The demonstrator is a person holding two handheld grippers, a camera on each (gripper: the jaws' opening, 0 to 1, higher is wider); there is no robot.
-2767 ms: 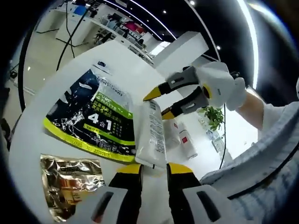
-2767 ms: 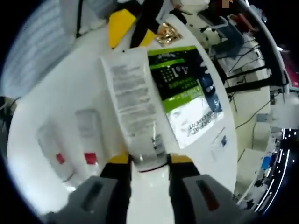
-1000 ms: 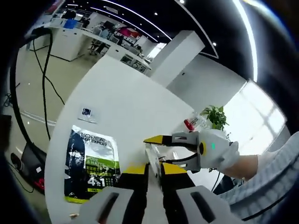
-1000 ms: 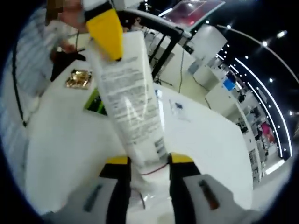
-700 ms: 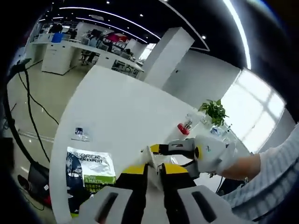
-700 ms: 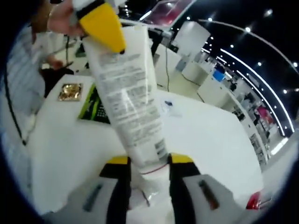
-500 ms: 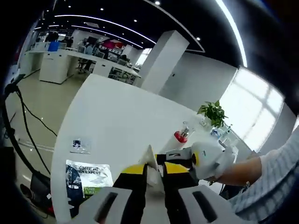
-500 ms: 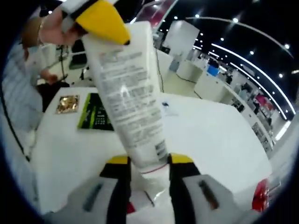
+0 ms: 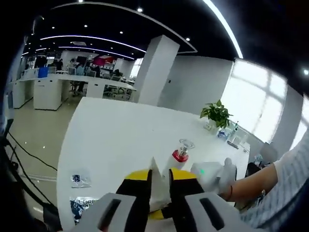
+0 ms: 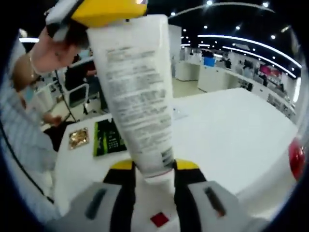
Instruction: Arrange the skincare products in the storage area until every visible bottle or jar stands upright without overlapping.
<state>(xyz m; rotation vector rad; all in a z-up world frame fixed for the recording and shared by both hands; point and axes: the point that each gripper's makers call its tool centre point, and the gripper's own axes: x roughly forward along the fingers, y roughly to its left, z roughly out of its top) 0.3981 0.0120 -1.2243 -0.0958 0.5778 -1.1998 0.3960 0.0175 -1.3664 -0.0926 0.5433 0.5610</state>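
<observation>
Right gripper view: the right gripper (image 10: pixel 151 170) has its jaws closed on the cap end of a white tube (image 10: pixel 136 96), held aloft over the tabletop (image 10: pixel 227 140). The left gripper (image 9: pixel 159 176) pinches the tube's crimped end. A red-capped bottle (image 9: pixel 179 156) stands upright. Judgement: the tube is not yet stood; green pouch (image 10: pixel 109 136) lies flat.

Tube (image 10: pixel 137 101) upright between 2 tools, above table (image 10: pixel 217 130)

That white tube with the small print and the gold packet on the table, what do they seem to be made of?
The white tube looks like soft, glossy plastic: light glints off its smooth skin, and its top end is pinched flat between the left gripper. The gold packet looks like crinkled metallic foil, shiny and uneven, though it is small here.
</observation>
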